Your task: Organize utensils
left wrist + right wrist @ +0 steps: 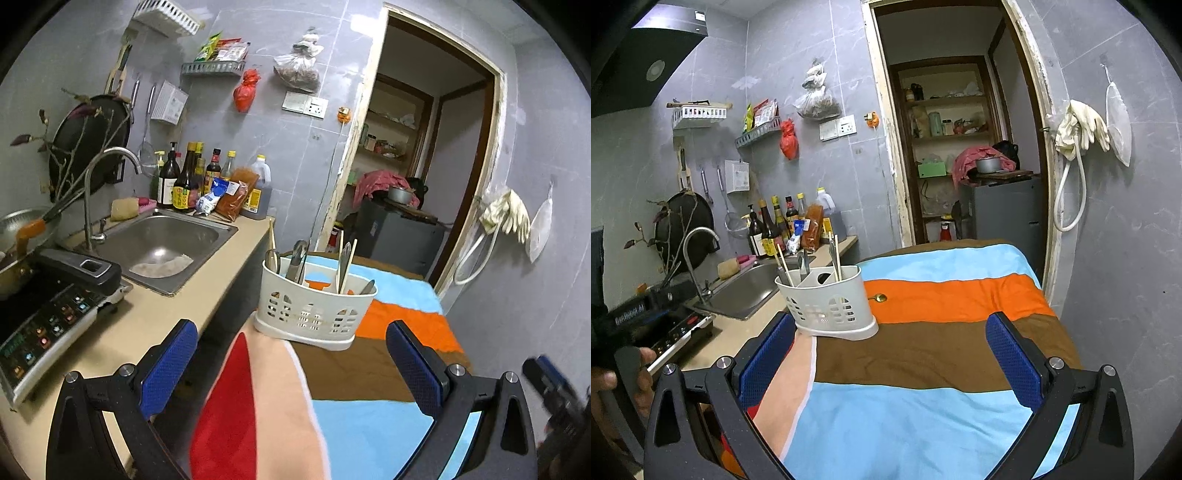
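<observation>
Ahead of both wide-open hand-held grippers [291,363] [890,354], white utensil caddy [314,314] on striped cloth [942,354].

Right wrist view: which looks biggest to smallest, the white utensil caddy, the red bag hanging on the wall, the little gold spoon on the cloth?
As they look in this view:
1. White utensil caddy, by far the largest.
2. Red bag.
3. Gold spoon, smallest.
The caddy sits much nearer the camera than the bag, so their true sizes stay unsure.

"GenRobot.AI" on left tool [631,314]
</observation>
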### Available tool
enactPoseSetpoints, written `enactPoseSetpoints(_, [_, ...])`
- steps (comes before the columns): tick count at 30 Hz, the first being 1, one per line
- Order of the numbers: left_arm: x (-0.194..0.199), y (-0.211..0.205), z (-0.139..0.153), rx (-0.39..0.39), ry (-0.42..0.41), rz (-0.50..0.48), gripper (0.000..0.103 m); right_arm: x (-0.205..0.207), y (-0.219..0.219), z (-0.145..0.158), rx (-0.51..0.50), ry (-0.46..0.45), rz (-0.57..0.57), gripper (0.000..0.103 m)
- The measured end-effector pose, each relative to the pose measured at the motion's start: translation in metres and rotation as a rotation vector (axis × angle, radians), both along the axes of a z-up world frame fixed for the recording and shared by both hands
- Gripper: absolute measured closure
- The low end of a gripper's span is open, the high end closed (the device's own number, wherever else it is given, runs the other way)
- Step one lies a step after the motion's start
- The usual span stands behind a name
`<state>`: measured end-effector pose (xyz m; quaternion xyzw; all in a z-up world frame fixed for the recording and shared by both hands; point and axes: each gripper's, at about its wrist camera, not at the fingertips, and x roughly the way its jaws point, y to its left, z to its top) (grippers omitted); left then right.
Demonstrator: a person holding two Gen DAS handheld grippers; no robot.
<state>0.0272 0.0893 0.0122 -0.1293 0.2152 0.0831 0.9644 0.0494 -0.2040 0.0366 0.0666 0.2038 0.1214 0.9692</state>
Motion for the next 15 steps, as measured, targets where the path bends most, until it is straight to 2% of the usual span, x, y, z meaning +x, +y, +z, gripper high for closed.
enactPoseSetpoints(9, [-0.016, -0.022, -0.004, 0.133, -0.021, -0.053, 0.001, -0.005, -0.003, 0.009, -0.020, -0.026, 0.000, 0.001])
enactPoseSetpoints(15, [-0.020, -0.027, -0.003, 0.119, -0.033, -0.064, 0.001, -0.007, -0.004, 0.014, -0.035, -0.036, 0.012, 0.001])
